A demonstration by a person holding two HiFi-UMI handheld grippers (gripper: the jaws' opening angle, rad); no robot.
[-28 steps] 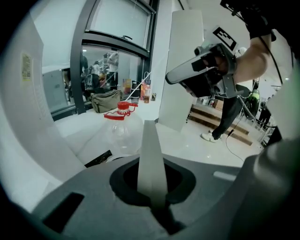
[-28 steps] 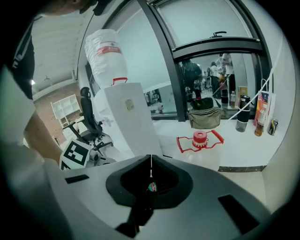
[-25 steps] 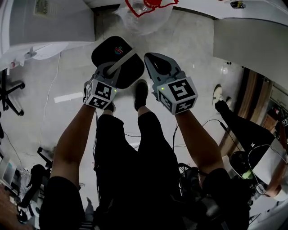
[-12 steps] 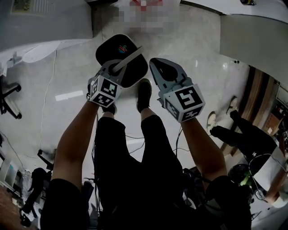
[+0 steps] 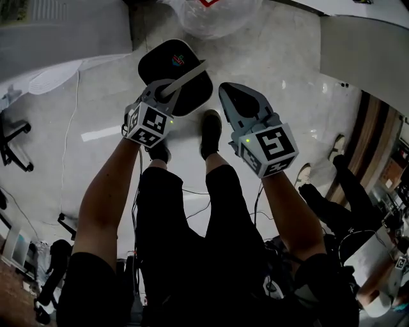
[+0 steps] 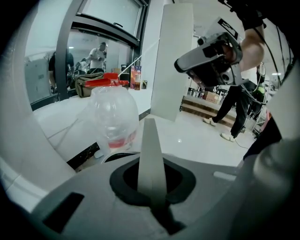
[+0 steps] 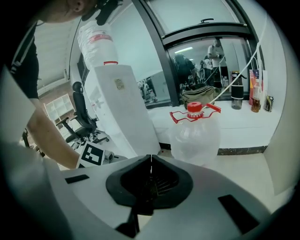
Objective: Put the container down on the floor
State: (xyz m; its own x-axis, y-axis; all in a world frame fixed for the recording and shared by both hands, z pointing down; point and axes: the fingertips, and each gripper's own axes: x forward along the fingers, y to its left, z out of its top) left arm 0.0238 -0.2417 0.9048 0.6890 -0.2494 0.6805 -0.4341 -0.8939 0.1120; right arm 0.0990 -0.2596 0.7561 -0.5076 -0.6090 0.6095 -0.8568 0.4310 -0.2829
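A black, rounded container [image 5: 167, 62] with a pale rim hangs by its grey-white strap handle [image 5: 186, 76] just ahead of my shoes, low over the pale floor. My left gripper [image 5: 163, 91] is shut on that handle. In the left gripper view the strap [image 6: 152, 154] runs up out of the closed jaws, and the container's rim [image 6: 117, 156] shows just beyond them. Whether the container touches the floor I cannot tell. My right gripper [image 5: 238, 101] is beside it on the right, apart from it. Its jaws [image 7: 150, 164] are shut with nothing between them.
A clear plastic water bottle [image 5: 214, 16] with a red cap and carry handle stands on the floor beyond the container, also seen as the bottle [image 7: 196, 133] beside a white dispenser [image 7: 124, 108]. An office chair [image 5: 13, 137] is at the left. Another person's legs [image 5: 339, 185] and cables are at the right.
Both grippers have sunk toward the floor, and the container has gone down with the left one. The other person's feet at the right have shifted.
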